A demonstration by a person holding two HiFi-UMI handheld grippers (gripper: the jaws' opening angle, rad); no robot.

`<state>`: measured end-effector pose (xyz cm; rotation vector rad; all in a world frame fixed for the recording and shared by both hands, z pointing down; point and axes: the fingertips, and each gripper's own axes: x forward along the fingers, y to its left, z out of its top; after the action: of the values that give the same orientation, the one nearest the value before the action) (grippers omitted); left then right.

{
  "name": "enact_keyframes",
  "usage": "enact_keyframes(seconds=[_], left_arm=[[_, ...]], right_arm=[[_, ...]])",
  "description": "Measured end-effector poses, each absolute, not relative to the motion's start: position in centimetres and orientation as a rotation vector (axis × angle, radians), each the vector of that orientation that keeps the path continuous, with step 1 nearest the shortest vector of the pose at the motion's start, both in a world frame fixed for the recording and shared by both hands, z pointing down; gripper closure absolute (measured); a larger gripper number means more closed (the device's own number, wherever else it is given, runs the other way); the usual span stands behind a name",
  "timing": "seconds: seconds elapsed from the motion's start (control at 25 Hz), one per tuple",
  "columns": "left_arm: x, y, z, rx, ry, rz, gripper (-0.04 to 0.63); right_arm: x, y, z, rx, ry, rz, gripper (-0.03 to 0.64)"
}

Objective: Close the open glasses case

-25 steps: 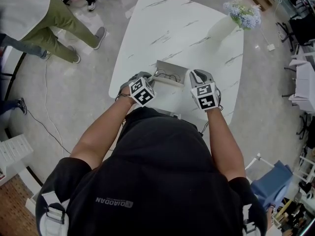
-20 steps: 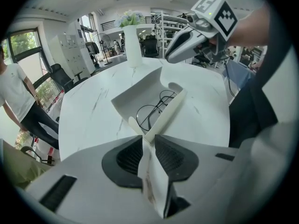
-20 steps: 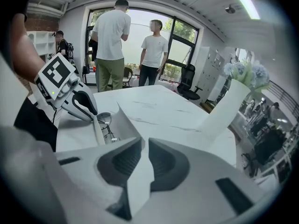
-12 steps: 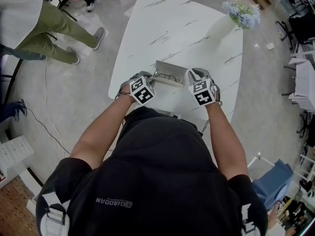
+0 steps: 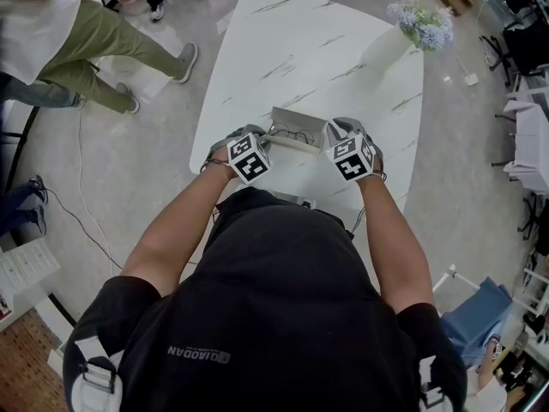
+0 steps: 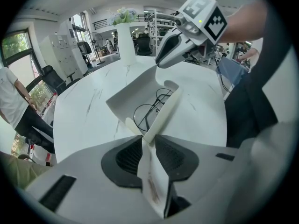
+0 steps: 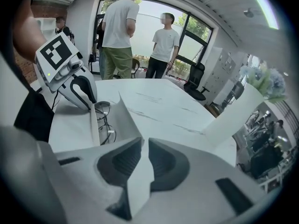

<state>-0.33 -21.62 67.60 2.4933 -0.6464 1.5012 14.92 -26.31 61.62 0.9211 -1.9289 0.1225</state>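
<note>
The case [image 5: 298,125] lies open at the near edge of the tabletop [image 5: 300,50], the left claw [image 6: 149,143] clamped on its left end, the right claw [image 7: 141,148] on its right end, freshly rolled inward, probably starting the fold.

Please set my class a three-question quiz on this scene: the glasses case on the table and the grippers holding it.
1. True or false: the glasses case on the table is fully closed.
2. What lies inside the case?
3. The left gripper's jaws are: A) apart and empty; B) shut on the case's end flap; C) shut on the table's edge.
Key: 1 false, the lid stands open; 2 glasses; 3 B.
</note>
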Motion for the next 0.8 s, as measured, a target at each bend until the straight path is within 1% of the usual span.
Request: enact_keyframes(seconds=[0.8], left_arm=[[-0.6, -21.7, 67.9, 2.482, -0.65, 1.514, 0.502]], right_arm=[[13.8, -26.2, 61.6, 0.853, -1.919, 0.062, 0.569]])
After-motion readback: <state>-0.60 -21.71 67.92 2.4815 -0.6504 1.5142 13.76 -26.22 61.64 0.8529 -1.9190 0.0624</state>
